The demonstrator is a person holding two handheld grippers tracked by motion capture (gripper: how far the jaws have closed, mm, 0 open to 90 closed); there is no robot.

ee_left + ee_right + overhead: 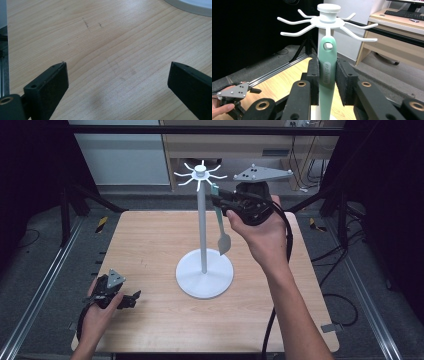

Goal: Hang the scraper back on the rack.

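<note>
Wooden table (150,250) under you, white hook stand (202,220) at its centre. Your right gripper (327,82) clenches the mint-green utensil (327,75) up at the stand's hooks, handle hole by a prong. Your left gripper (131,299) rests at seven o'clock, jaws spread, nothing between them.

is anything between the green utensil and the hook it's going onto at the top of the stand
Nothing visible is in the way. The right hand-held gripper clamps the green utensil by its handle, with the handle's hole right at the white stand's hooks. The hooks around it are bare. Whether the hole is already over a hook is unclear.
</note>
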